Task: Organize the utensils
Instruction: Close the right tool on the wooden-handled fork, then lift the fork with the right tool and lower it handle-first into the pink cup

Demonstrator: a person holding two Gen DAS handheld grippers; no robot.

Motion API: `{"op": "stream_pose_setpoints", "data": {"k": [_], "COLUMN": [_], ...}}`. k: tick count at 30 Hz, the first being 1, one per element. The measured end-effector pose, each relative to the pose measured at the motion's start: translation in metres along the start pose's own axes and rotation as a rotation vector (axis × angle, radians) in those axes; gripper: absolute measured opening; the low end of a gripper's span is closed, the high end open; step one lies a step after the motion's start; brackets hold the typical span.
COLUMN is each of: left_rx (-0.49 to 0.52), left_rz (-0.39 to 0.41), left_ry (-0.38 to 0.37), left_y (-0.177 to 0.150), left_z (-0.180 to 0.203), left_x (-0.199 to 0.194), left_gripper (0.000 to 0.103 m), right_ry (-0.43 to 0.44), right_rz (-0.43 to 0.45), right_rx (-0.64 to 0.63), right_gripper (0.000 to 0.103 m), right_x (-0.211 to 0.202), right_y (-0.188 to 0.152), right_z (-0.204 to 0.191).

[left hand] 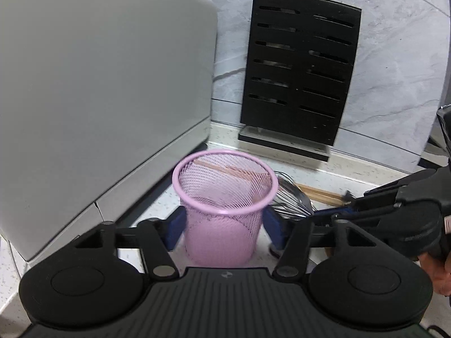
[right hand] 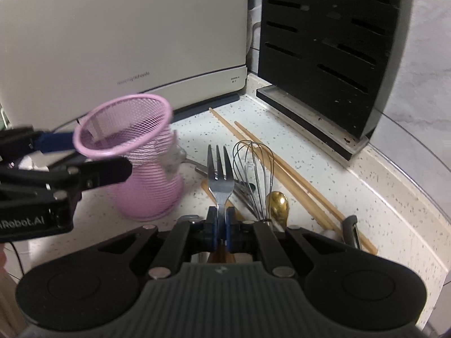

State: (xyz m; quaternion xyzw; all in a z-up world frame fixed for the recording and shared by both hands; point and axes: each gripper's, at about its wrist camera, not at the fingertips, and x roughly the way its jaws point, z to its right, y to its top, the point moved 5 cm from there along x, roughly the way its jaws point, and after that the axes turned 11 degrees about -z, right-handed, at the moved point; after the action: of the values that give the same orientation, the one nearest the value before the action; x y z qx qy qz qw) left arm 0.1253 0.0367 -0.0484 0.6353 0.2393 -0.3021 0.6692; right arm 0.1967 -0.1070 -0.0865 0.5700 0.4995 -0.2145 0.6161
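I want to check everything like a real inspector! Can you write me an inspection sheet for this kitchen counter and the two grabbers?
Surface: speckled white counter, crumbs near the black stand.
Job's things: pink mesh cup upright; fork lifted; whisk, gold spoon and chopsticks lying loose on the counter.
Clutter: a dark-handled tool at the counter's right edge.
Grippers: left gripper closed on the cup's sides; right gripper shut on the fork's handle.
Cables: thin dark cable at lower left.
Surroundings: white appliance, black slotted stand, marble-look wall.
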Motion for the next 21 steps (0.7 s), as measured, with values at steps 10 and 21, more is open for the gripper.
{"op": "stream_pose_setpoints", "data": {"k": [10, 21], "left_rx": [0.049, 0.089], "left_rz": [0.050, 0.045], "left_ry": [0.056, 0.036], "left_y": [0.002, 0.011], "left_z": [0.001, 0.006], "left_x": [-0.003, 0.015], "left_gripper": [0.096, 0.099], "right_ry": [0.064, 0.065], "right_rz": [0.086, 0.346], "right_rx": [0.082, 0.116], "right_gripper": [0.002, 0.002], "right_x": [-0.025, -0.088], "right_y": [0.007, 0.039], "right_z": [0.006, 0.009]}}
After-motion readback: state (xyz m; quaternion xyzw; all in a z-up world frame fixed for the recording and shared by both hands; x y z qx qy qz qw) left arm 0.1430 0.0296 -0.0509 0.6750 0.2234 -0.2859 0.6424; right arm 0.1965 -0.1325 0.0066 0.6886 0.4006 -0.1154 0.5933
